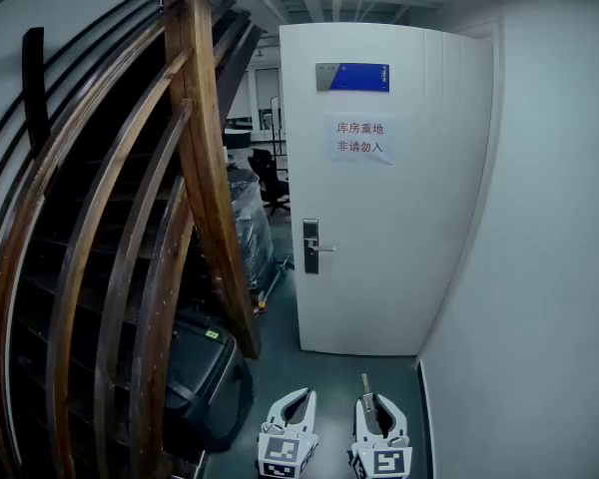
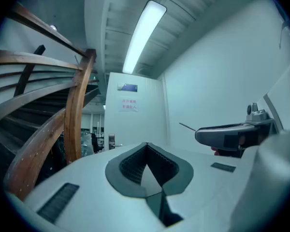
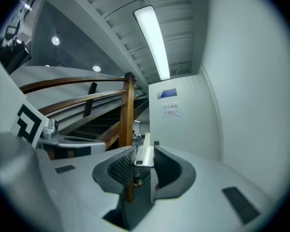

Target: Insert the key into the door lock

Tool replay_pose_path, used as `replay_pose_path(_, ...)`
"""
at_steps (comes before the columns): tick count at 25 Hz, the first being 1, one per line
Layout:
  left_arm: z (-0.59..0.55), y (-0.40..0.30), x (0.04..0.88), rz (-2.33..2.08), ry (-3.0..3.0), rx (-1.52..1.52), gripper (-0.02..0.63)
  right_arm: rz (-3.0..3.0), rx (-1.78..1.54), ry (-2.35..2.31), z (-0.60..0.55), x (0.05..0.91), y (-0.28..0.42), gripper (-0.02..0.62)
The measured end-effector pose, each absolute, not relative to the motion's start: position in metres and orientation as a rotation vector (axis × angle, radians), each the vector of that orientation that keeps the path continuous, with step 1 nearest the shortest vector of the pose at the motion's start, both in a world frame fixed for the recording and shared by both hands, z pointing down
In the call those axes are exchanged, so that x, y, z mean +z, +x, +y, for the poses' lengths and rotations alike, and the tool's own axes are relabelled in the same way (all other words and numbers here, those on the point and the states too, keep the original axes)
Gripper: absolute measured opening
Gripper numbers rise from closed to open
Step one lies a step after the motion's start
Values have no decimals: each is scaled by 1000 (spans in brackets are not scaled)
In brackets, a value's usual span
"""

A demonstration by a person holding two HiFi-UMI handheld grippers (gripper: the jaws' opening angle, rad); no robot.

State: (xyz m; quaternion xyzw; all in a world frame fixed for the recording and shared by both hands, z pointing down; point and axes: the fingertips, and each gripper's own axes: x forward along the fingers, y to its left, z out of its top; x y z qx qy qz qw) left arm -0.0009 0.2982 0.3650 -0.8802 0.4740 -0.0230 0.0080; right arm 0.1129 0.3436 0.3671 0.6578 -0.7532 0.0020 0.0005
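Note:
A white door [image 1: 379, 188] stands ahead, with a metal lock plate and lever handle [image 1: 313, 247] on its left edge; the left gripper view shows this lock [image 2: 111, 141] small and far off. My right gripper [image 1: 372, 399] is low in the head view, level, shut on a pale key [image 1: 365, 383] that sticks out forward. In the right gripper view the key [image 3: 145, 152] sits between the dark pads, pointing at the door. My left gripper [image 1: 301, 397] hangs beside it, its jaws [image 2: 146, 146] meeting at the tips with nothing in them. Both are well short of the door.
A curved wooden stair railing [image 1: 205, 168] fills the left side. A black case [image 1: 205, 367] sits on the floor under it, next to my left gripper. A plain wall [image 1: 539, 267] runs along the right. The door bears a paper notice [image 1: 360, 139].

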Motion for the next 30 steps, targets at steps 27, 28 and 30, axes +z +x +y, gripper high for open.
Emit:
replay_pose_path(27, 277, 16, 419, 1541, -2788, -199, 3, -2432, 141, 1943, 315, 402, 115, 118)
replay_pose_path(28, 269, 16, 420, 1538, -2791, -198, 3, -2429, 141, 1942, 308, 403, 114, 119)
replay_pose_path(30, 250, 17, 419, 1529, -2800, -184, 3, -2421, 137, 1948, 291, 404, 113, 118)
